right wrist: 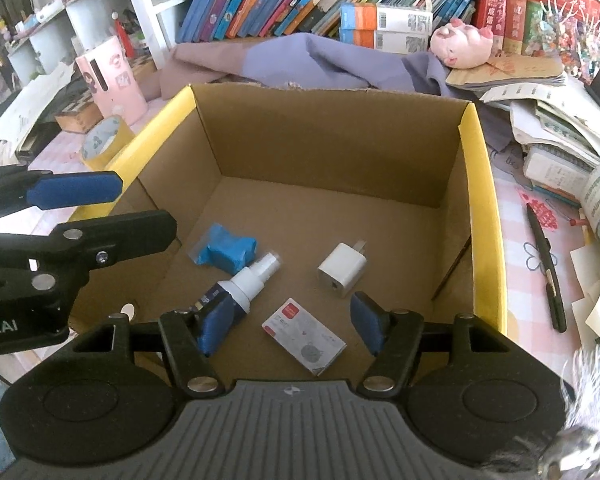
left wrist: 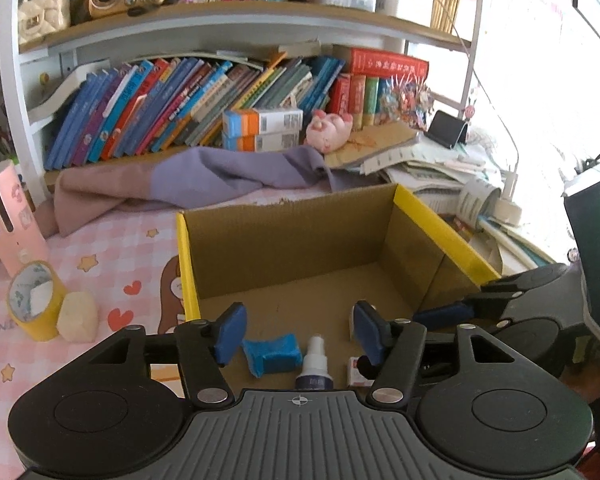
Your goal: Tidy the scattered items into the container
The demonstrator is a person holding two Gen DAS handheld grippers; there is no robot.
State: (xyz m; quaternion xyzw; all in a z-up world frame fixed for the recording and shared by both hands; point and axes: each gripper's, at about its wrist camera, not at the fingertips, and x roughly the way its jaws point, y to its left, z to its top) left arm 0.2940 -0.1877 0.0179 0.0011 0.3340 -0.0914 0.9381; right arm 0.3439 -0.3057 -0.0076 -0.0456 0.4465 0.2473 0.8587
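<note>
An open cardboard box with yellow rims (left wrist: 440,216) (right wrist: 484,200) stands on the pink desk. Inside lie a blue packet (left wrist: 274,354) (right wrist: 228,250), a white spray bottle (left wrist: 315,364) (right wrist: 246,280), a white charger cube (right wrist: 342,268) and a small white-and-red card box (left wrist: 358,372) (right wrist: 304,336). My left gripper (left wrist: 296,332) is open and empty, low over the near end of the box. My right gripper (right wrist: 292,326) is open and empty above the card box. The left gripper's blue fingers (right wrist: 76,192) show at the box's left wall.
A yellow tape roll (left wrist: 34,300) (right wrist: 100,140) and a pale block (left wrist: 78,316) sit left of the box. A black pen (right wrist: 546,268) lies to its right. A pink holder (left wrist: 8,216), purple cloth (left wrist: 204,176), paper stacks (right wrist: 560,136) and bookshelves surround it.
</note>
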